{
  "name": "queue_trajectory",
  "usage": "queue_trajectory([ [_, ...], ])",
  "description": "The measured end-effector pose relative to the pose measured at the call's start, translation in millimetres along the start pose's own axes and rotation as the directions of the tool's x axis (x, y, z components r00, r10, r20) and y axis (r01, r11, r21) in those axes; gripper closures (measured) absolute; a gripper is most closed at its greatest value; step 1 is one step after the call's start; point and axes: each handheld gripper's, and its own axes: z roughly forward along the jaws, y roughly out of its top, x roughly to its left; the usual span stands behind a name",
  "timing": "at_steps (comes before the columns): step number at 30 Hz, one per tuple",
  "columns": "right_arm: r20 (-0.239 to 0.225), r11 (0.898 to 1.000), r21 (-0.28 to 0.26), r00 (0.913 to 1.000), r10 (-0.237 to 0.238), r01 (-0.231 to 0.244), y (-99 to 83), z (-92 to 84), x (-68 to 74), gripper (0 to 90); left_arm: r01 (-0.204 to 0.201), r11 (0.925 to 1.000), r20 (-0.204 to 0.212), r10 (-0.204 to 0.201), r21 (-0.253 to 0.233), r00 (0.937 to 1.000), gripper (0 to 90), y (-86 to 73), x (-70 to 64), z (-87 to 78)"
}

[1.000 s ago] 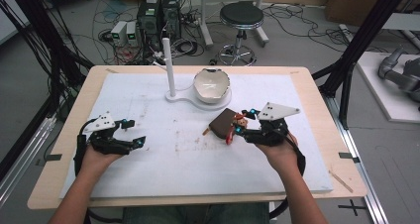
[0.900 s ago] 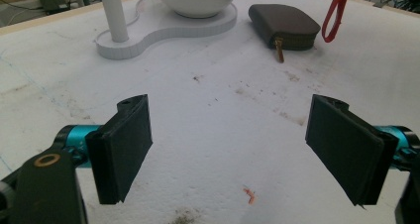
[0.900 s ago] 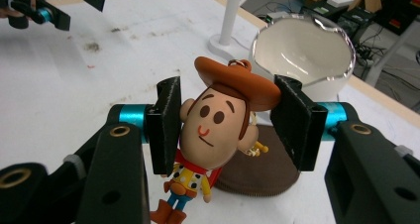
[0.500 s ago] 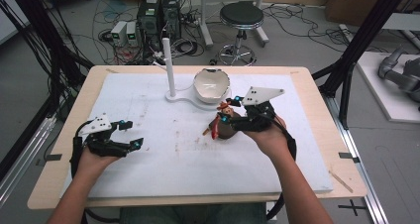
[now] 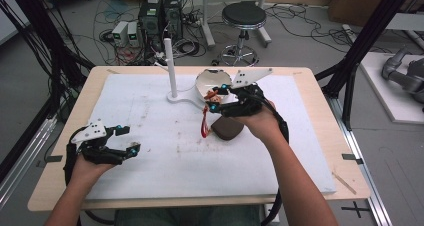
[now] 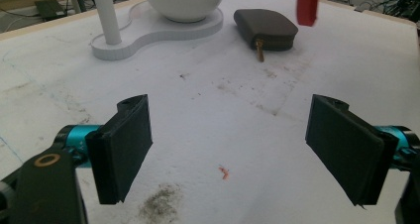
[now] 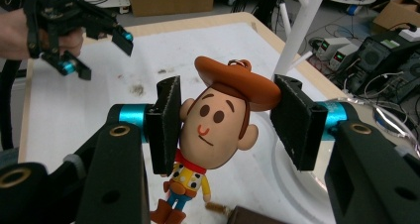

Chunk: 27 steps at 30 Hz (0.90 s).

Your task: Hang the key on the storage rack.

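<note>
**Hand-held gripper clamped on doll: risk of slip or snag**

High view: right hand-held gripper (image 5: 215, 98) closed on a cowboy doll (image 5: 213, 105), lifted off the bench (image 5: 60, 186), just in front of the bowl (image 5: 212, 80) and above the brown pouch (image 5: 227, 129). Red strap (image 5: 204, 126) dangling below; likely to catch on the bowl rim or the post (image 5: 170, 68) if swung close. Left hand-held gripper (image 5: 127, 138) low over the bench, well apart.

Left gripper view: left hand-held gripper (image 6: 230, 144) with jaws wide apart, nothing between. Pouch (image 6: 266, 28) lying flat beside the bowl's stand.

Right gripper view: pads pinching the doll's (image 7: 218, 130) round head and hat brim. Smooth, curved surface, so a twist or slip out of the grip looks possible.

Count: two hand-held grippers, one doll, one strap, one pouch, one bowl, one post.
</note>
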Motion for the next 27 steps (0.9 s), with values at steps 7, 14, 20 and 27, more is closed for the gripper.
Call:
queue_trajectory([
  [7,-0.017,1.0,-0.015,0.9998,0.001,-0.001,17.8,12.5,-8.7,48.0,0.003,1.0,-0.015,-0.003,0.004,0.9999,17.9,-3.8,-0.6,-7.1],
  [14,-0.03,0.999,-0.016,0.999,-0.032,0.031,44.4,29.5,-14.6,48.0,0.006,1.0,-0.024,-0.006,0.001,0.9997,18.0,-6.6,-2.2,-13.6],
  [20,-0.035,0.998,-0.008,0.9978,-0.057,0.056,61.1,44.1,-18.2,48.0,0.008,1.0,-0.029,-0.008,0.002,0.9996,18.0,-8.0,-1.9,-16.5],
  [27,-0.032,0.997,-0.003,0.9969,-0.072,0.072,81.3,58.5,-24.3,48.0,0.002,1.0,-0.027,-0.002,0.002,0.9996,18.0,-7.8,-2.2,-15.6],
])
